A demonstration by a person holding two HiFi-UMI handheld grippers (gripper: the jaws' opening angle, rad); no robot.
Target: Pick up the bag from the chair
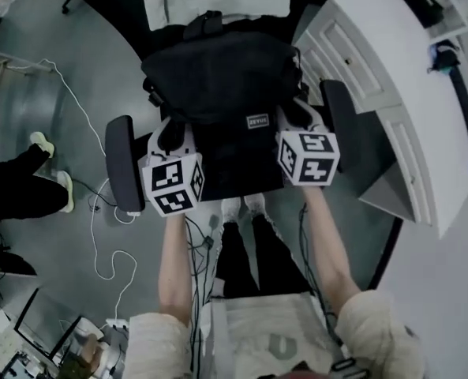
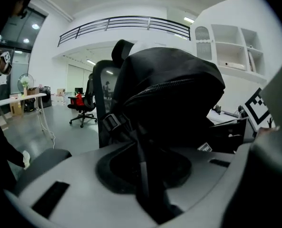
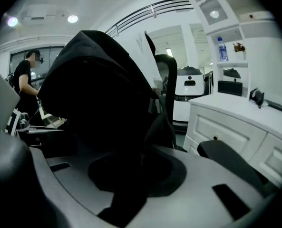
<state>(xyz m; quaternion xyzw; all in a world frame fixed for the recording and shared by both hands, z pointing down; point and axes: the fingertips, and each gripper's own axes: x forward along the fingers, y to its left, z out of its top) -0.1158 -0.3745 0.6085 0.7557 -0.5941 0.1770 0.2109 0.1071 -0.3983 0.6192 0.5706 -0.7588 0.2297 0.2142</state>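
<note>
Black bag [image 1: 222, 77] sits straight ahead of both grippers, over the seat of the chair [image 1: 121, 164], between its two armrests. Long axis runs side to side in the head view, so one end falls to each hand; neither hand is nearer.

Left gripper [image 1: 173, 133]: jaws nearly together, clamped on a strap. The left gripper view shows the strap [image 2: 141, 165] running down from a buckle into the gap, with the bag body bulging above and ahead.

Right gripper [image 1: 297, 118]: jaws likewise drawn in on a dark fold or strap of the bag [image 3: 126, 179]. Which of the two it is cannot be told; too dark.

Both grippers point forward and somewhat down, side by side and level with each other.

Judgement: load is shared evenly and the bag hangs from its near lower edge, bulk tipped away from the person. Whether the base is clear of the seat is not visible. Next move calls for a straight, matched rise. The white cabinet [image 1: 391, 93] stands close on the right, so drift that way is the risk.
</note>
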